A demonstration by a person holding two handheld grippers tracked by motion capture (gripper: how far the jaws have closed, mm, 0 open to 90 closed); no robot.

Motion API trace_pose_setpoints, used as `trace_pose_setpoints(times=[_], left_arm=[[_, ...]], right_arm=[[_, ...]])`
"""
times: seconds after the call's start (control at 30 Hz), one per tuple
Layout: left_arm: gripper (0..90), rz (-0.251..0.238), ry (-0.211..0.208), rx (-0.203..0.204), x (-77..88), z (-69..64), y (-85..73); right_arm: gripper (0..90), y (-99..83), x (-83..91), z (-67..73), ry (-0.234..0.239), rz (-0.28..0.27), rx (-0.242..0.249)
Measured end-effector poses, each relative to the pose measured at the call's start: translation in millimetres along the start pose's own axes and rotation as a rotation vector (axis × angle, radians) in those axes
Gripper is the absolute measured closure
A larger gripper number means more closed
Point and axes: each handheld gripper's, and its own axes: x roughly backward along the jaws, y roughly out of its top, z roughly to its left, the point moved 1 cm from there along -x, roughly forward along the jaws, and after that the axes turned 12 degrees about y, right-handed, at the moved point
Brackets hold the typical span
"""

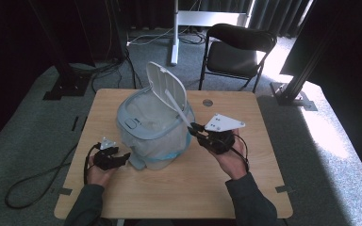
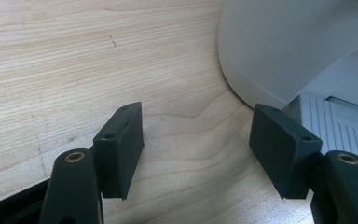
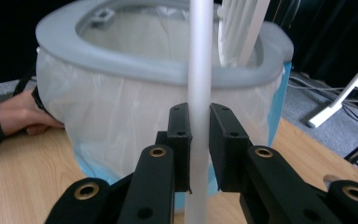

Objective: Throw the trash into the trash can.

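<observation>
Nearest, the left gripper (image 1: 118, 159) rests on the table (image 1: 179, 197), jaws apart and empty, just beside the bin (image 1: 153, 127)'s near-left base. The right gripper (image 1: 199, 130) has its jaws closed on the white handle bar (image 3: 199, 84) by the bin's right rim. Steady the base while moving the bar slowly. Beyond, the raised lid (image 1: 167, 87) leans right; open tabletop lies right.

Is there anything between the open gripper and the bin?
Nothing visible. The left gripper sits open on the table right beside the bin. In the left gripper view only bare wood lies between its fingers and the bin's rounded base.
</observation>
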Motion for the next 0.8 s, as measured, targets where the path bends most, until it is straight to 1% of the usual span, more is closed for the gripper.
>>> trace_pose_setpoints(times=[0.17, 0.5, 0.8], left_arm=[[35.2, 0.0, 0.0, 0.001, -0.1, 0.0, 0.1], [35.2, 0.0, -0.002, 0.001, -0.2, 0.1, 0.1], [35.2, -0.002, -0.004, 0.004, -0.2, 0.4, 0.0]], right_arm=[[78.8, 12.9, -0.1, -1.4, -0.001, -0.02, 0.01], [78.8, 40.2, -4.5, -3.8, 0.019, -0.061, 0.025], [78.8, 59.6, -6.1, -5.8, 0.035, -0.093, 0.03]])
